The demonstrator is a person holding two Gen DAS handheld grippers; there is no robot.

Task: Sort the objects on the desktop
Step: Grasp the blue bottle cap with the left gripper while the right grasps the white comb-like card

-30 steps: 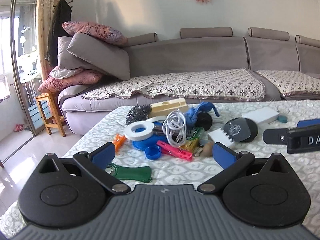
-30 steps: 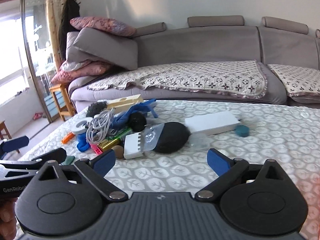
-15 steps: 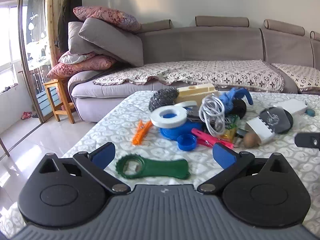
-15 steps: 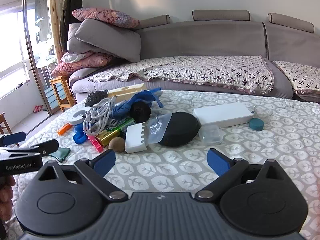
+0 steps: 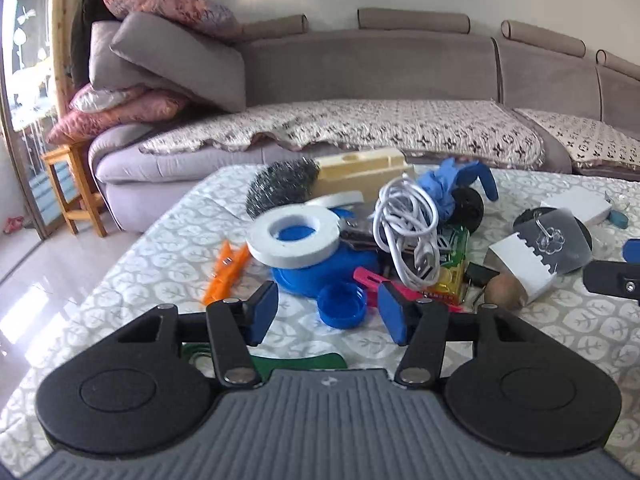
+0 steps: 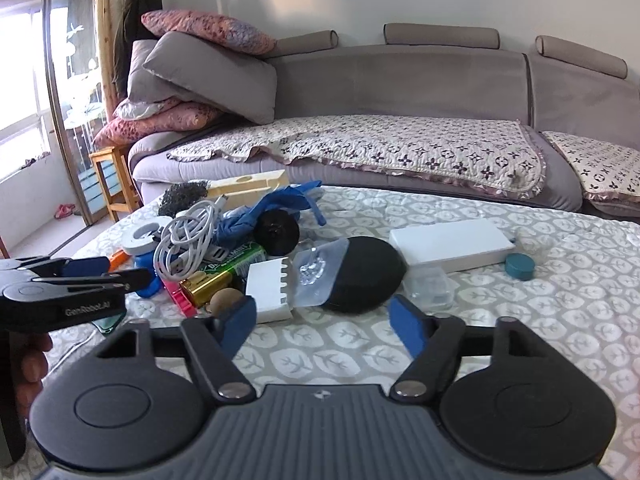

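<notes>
A heap of small objects lies on the patterned tablecloth [image 5: 168, 280]. My left gripper [image 5: 328, 314] hovers low over it with its jaws closing. A blue bottle cap [image 5: 342, 304] sits just ahead between the pads, untouched. A green bottle opener [image 5: 296, 362] lies under the fingers. Beyond are a white tape ring [image 5: 296, 236], a white cable [image 5: 408, 232] and an orange clip [image 5: 226, 268]. My right gripper [image 6: 322, 320] is also closing, with only cloth between its pads. A white toothed box [image 6: 268, 292] and a black oval object [image 6: 364, 272] lie just ahead of it.
A white flat box [image 6: 452, 246], a teal cap [image 6: 520, 266] and a small clear container [image 6: 432, 286] lie to the right. The left gripper [image 6: 120, 271] and a hand show at the left edge. A grey sofa [image 6: 400, 80] stands behind the table.
Both grippers moved forward toward the heap and their jaws narrowed. The green bottle opener slid from ahead of the left fingers to beneath them.
</notes>
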